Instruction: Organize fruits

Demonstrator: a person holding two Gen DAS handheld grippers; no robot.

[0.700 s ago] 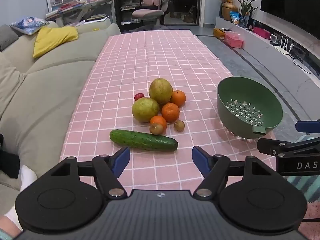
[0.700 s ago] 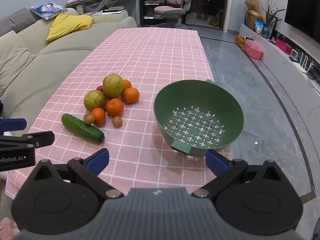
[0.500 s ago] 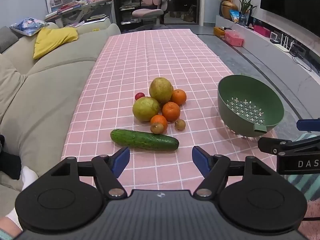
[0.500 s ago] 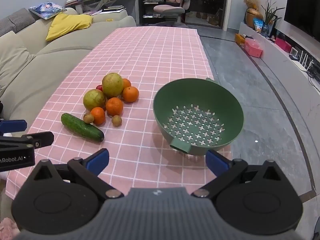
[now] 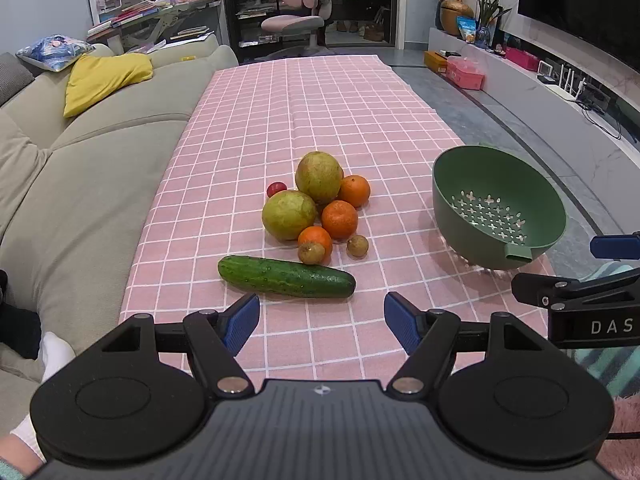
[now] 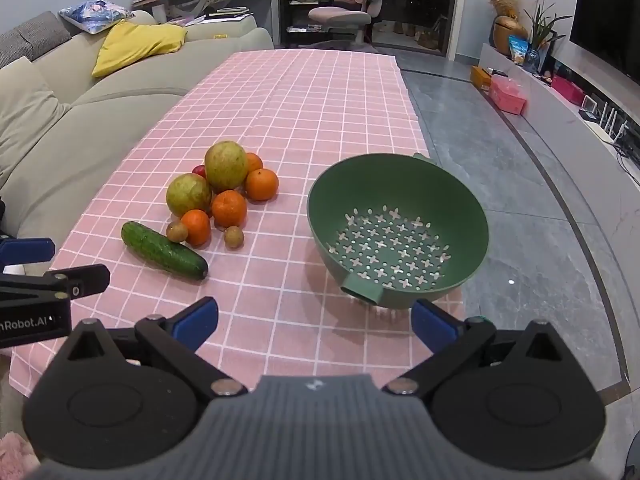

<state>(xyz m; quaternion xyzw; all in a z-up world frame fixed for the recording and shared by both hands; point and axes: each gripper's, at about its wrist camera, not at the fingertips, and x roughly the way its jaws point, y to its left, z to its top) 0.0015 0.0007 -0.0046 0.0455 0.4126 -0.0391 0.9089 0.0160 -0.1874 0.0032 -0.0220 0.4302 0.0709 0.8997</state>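
left gripper (image 5: 322, 317) – jaws apart, empty | right gripper (image 6: 315, 323) – same | cucumber (image 5: 286, 276) before fruit pile (image 5: 318, 210) | colander (image 6: 398, 230) beside

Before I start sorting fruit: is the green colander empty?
Empty. The green colander shows only its bare perforated bottom; all the fruit sits beside it on the tablecloth.

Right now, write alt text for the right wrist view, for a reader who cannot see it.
An empty green colander sits on a pink checked tablecloth, apart from a pile of oranges, two large green-yellow fruits and small brown fruits with a cucumber lying in front. The open right tongs frame the foreground, holding nothing; a beige sofa runs along the left.
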